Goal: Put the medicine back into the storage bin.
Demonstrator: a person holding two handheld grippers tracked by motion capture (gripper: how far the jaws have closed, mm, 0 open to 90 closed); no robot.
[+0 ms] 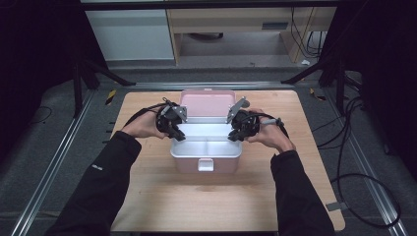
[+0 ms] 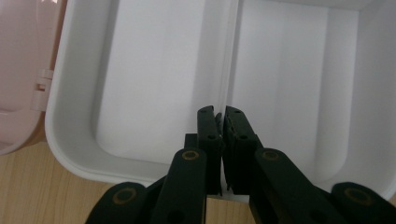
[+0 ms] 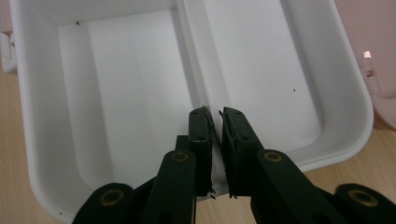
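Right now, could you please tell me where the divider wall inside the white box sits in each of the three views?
High view: the divider wall runs front to back, mid-box, between the two hands.
Left gripper view: it runs down from the top centre to the shut left tool.
Right gripper view: it slants down from the top, left of centre, to the right tool.
Shared landmark: the pink lid, at the left edge and right edge of the gripper views.
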